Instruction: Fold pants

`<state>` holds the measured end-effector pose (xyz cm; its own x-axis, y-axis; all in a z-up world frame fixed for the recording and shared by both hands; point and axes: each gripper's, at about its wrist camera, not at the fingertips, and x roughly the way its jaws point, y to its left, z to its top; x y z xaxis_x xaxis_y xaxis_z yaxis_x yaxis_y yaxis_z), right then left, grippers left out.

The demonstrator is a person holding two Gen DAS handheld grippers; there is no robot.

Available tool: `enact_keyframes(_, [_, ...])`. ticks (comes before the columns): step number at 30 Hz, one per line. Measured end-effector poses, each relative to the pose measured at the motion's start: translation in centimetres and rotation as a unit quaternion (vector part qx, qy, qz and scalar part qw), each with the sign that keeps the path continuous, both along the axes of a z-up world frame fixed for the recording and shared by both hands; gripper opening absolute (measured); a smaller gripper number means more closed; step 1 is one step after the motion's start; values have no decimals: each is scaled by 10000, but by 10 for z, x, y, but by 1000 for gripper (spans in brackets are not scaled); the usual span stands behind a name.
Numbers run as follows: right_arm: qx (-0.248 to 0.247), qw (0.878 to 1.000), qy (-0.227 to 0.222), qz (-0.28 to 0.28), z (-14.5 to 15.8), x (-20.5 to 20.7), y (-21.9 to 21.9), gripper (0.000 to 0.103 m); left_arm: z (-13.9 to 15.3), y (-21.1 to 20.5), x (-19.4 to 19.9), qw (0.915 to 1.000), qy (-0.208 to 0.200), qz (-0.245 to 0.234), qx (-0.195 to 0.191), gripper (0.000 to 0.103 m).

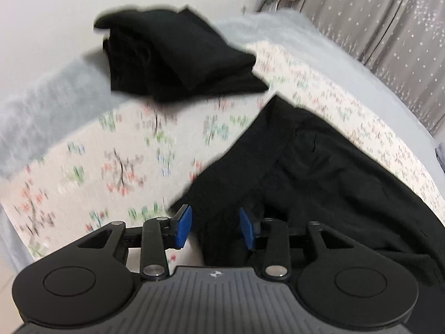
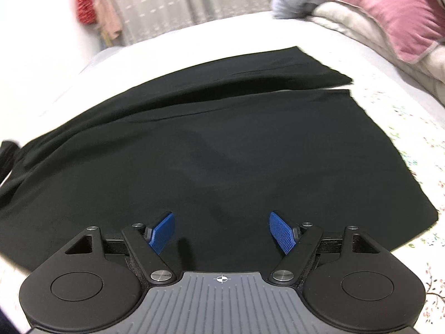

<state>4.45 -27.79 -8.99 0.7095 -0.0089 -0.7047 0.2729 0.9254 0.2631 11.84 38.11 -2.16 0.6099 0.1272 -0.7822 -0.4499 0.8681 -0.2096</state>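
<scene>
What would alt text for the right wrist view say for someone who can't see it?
Black pants lie spread flat on a bed, legs stretching toward the far side, with the right claw open just above the near edge of the fabric, holding nothing. A pink pillow and pale curtains sit behind.

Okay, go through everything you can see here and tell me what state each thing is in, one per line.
Left gripper: open, over the waistband end, nothing pinched.
Right gripper: open wide, empty, above the cloth.
Black pants: spread flat on the bed, legs side by side, not yet folded.
Black stack: already folded, lying apart.
</scene>
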Motion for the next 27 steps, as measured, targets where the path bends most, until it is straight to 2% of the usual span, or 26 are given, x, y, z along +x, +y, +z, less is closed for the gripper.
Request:
enact_keyframes(4, [-108,9996,-51,-251,0,3,-6,77,25,-24,6,9986,-360,-329,212,63])
enact_keyframes(8, [-175,9991,-42,-375,-2,5,-8,77,37,-62,21,9942,-494,-788,534,65])
enact_keyframes(14, [-154,9985,53,-528,-4,2,-8,77,31,-90,60,9924,-344,-1120,365,68])
enact_keyframes(19, [-131,9984,74,-538,-6,3,-12,79,25,-82,92,9927,-35,-1129,411,73])
enact_keyframes(22, [-263,9982,125,-515,-6,8,-15,79,20,-72,111,9933,21,-1025,539,77])
enact_keyframes(27, [-428,9974,205,-538,-6,24,-25,79,10,-56,145,9923,111,-986,738,79])
